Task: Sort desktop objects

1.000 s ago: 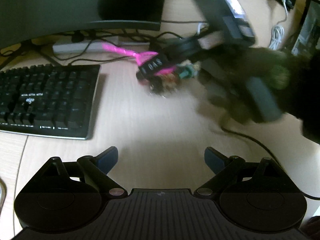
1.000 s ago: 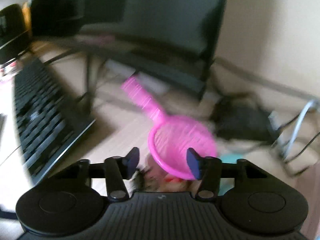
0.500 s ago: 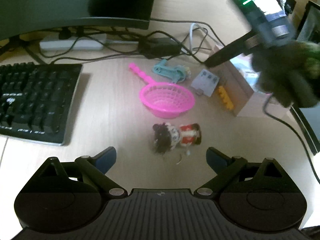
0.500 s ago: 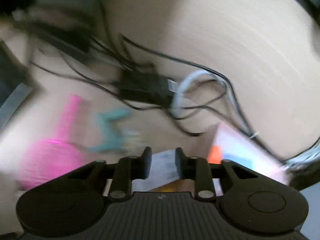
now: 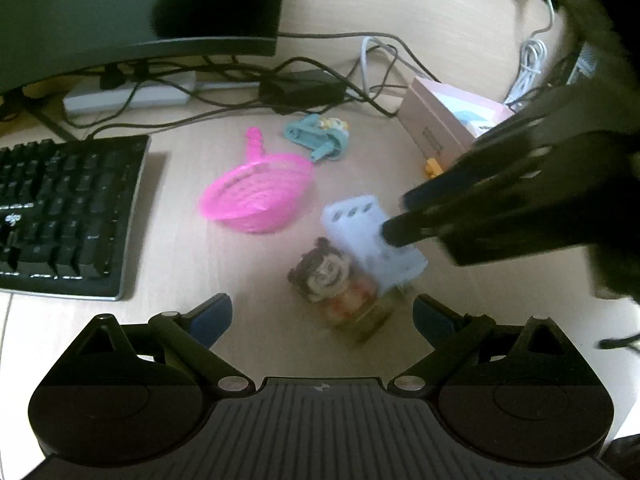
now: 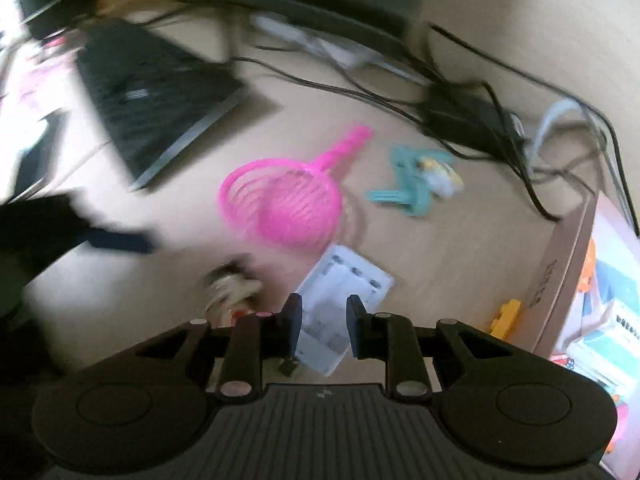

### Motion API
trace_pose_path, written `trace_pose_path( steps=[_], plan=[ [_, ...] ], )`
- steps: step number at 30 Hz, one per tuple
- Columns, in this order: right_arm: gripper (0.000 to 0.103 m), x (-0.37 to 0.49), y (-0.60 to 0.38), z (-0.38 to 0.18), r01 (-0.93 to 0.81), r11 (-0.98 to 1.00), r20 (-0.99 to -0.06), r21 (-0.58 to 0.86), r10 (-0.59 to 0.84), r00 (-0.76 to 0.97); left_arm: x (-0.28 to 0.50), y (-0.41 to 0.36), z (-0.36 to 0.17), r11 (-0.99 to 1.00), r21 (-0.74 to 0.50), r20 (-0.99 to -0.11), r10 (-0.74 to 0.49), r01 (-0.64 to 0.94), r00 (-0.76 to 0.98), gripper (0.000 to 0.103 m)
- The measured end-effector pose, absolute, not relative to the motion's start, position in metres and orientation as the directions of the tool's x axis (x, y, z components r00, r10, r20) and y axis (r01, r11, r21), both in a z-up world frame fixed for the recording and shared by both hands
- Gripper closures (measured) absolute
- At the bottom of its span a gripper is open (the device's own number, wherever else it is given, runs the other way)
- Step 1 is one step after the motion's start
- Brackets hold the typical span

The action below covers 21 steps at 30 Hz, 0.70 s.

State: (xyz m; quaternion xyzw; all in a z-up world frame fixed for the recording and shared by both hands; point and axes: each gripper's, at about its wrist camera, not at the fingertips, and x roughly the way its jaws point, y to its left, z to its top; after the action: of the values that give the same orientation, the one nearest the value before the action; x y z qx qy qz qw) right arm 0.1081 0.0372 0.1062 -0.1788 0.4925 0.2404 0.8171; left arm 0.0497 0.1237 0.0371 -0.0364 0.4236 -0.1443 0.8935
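Our right gripper [image 6: 322,330] has just been closing and grasps the pale blue block [image 6: 342,300]; our left gripper [image 5: 322,316] stands released. At right, the pink box [image 6: 580,280] holds booklets; the pink strainer [image 6: 288,200] on the desk [image 6: 460,248] seems empty.

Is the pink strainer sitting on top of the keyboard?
No, the pink strainer lies on the bare desk, apart from the keyboard.
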Motion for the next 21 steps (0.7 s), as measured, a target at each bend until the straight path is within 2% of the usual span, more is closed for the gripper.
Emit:
trace_pose_path(
  steps=[2, 6, 8, 11, 13, 17, 18, 20, 21],
  plan=[
    [0.060, 0.098, 0.029, 0.117, -0.537, 0.839, -0.878, -0.085, 0.192, 0.439, 0.052, 0.120, 0.036, 0.953, -0.190, -0.744, -0.297, 0.237, 0.599, 0.003],
    [0.049, 0.093, 0.006, 0.111, -0.397, 0.914, -0.872, -0.089, 0.121, 0.474, 0.052, 0.113, 0.036, 0.957, -0.175, -0.744, -0.283, 0.232, 0.605, 0.003],
    [0.034, 0.086, -0.001, 0.108, -0.354, 0.934, -0.867, -0.045, 0.139, 0.478, 0.049, 0.116, 0.036, 0.969, -0.165, -0.747, -0.244, 0.184, 0.618, 0.003],
    [0.033, 0.079, -0.001, 0.102, -0.329, 0.944, -0.824, 0.037, 0.215, 0.525, 0.038, 0.125, 0.039, 0.989, -0.124, -0.760, -0.149, 0.084, 0.632, 0.003],
    [0.034, 0.076, 0.003, 0.096, -0.372, 0.925, -0.798, 0.081, 0.284, 0.531, 0.025, 0.128, 0.045, 0.997, -0.075, -0.769, -0.075, 0.027, 0.635, 0.003],
    [0.035, 0.077, 0.014, 0.074, -0.444, 0.894, -0.780, 0.059, 0.319, 0.539, -0.005, 0.129, 0.053, 0.998, -0.038, -0.795, -0.003, -0.044, 0.606, 0.003],
    [0.037, 0.077, 0.013, 0.069, -0.454, 0.888, -0.776, 0.072, 0.336, 0.533, -0.012, 0.126, 0.054, 0.998, -0.021, -0.800, 0.018, -0.058, 0.599, 0.003],
    [0.052, 0.074, 0.010, 0.064, -0.474, 0.877, -0.770, 0.083, 0.359, 0.528, -0.024, 0.118, 0.056, 0.997, 0.008, -0.801, 0.055, -0.081, 0.597, 0.003],
    [0.054, 0.071, 0.007, 0.063, -0.485, 0.871, -0.762, 0.081, 0.368, 0.533, -0.028, 0.114, 0.057, 0.996, 0.015, -0.796, 0.066, -0.089, 0.602, 0.003]
  ],
)
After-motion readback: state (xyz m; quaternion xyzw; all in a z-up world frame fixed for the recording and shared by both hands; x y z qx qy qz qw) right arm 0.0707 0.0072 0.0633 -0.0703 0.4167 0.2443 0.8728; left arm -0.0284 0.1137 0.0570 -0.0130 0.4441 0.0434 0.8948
